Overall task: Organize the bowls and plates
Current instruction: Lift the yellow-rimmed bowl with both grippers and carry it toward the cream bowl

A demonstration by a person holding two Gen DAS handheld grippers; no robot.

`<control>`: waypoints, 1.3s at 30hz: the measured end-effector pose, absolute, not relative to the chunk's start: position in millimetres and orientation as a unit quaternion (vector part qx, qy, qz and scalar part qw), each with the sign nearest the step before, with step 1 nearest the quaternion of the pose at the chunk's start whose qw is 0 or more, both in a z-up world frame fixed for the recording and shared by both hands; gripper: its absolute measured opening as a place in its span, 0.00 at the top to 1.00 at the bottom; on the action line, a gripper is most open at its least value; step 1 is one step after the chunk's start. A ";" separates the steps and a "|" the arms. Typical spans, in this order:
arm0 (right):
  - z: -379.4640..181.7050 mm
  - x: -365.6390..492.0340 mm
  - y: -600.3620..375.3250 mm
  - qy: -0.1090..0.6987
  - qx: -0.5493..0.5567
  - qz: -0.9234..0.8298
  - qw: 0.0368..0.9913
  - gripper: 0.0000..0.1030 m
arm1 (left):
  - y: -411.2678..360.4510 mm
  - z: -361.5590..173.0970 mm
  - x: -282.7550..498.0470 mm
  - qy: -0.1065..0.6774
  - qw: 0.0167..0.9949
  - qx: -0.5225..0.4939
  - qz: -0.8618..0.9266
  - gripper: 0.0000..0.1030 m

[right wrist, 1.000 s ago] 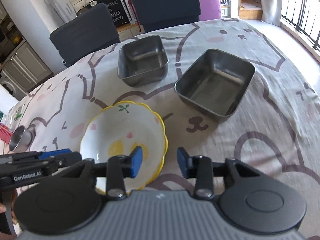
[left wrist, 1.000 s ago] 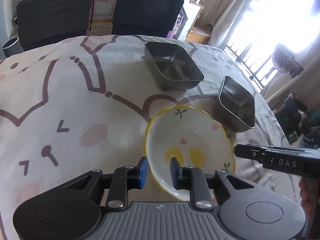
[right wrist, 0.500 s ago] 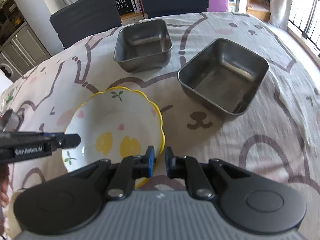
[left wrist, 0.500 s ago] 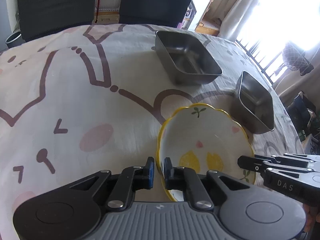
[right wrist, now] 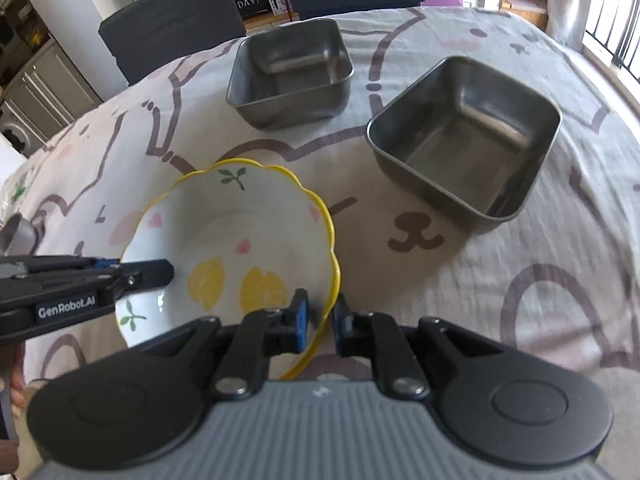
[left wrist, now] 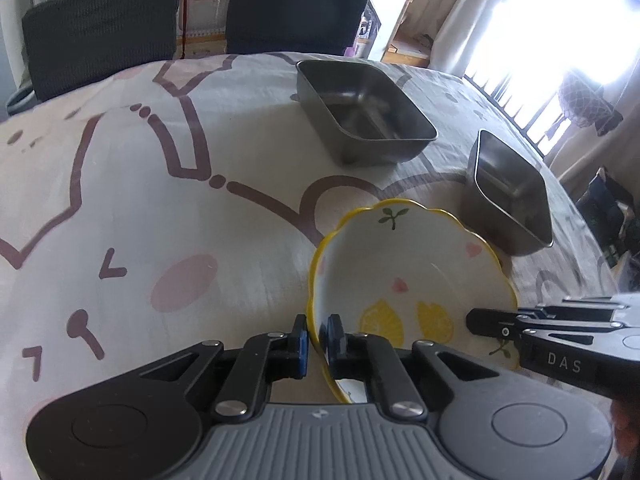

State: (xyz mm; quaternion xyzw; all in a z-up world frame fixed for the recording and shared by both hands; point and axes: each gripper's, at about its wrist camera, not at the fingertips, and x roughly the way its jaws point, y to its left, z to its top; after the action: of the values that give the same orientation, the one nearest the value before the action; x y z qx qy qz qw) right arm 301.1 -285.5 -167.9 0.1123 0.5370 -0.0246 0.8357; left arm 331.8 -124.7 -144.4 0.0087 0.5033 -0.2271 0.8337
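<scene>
Presently, findings by item:

Landmark: scalloped white ceramic bowl with yellow rim and lemon print [left wrist: 404, 280] [right wrist: 236, 248], resting on the cartoon-printed tablecloth [left wrist: 168, 208] [right wrist: 500, 264], nearest of the three vessels to both cameras.

Left gripper [left wrist: 314, 340]: jaws drawn narrow, clamped on the bowl's near-left rim, one blue pad inside and one outside. Seen from the right wrist, entering over the bowl's left edge [right wrist: 160, 274].

Right gripper [right wrist: 320, 322]: jaws likewise narrow, pinching the bowl's near-right rim, the rim standing between the pads. Seen from the left wrist, reaching over the bowl's right side [left wrist: 484, 322].

Jaw motion: both pairs just been closing, the rim between them in each case.

Square stainless-steel container [left wrist: 364, 114] [right wrist: 290, 72]: beyond the bowl, well apart from it, empty.

Second square steel container, larger in the right view [left wrist: 508, 194] [right wrist: 464, 136]: beyond the bowl and to its right, near but not touching, empty.

Small metal cup [right wrist: 16, 232]: left of the bowl, at the frame edge, only partly visible.

Done: two-sided hold on the bowl secured, by appearance.

Outstanding: bowl not yet lifted from the cloth; nothing stacked or nested; both steel containers untouched. Destination not indicated.

Progress: judged early.
</scene>
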 end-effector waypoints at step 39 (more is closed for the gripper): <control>-44.8 180.1 -227.4 0.395 0.159 0.116 0.897 0.86 | 0.0 -23.4 168.4 0.427 0.881 -0.104 -0.176 0.88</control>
State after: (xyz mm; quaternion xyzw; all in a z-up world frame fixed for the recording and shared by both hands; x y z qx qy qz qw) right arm 180.1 -227.4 -44.8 0.1593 0.3951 0.1156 0.8973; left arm 168.4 0.0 -23.4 -0.1037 0.4268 -0.1764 0.8809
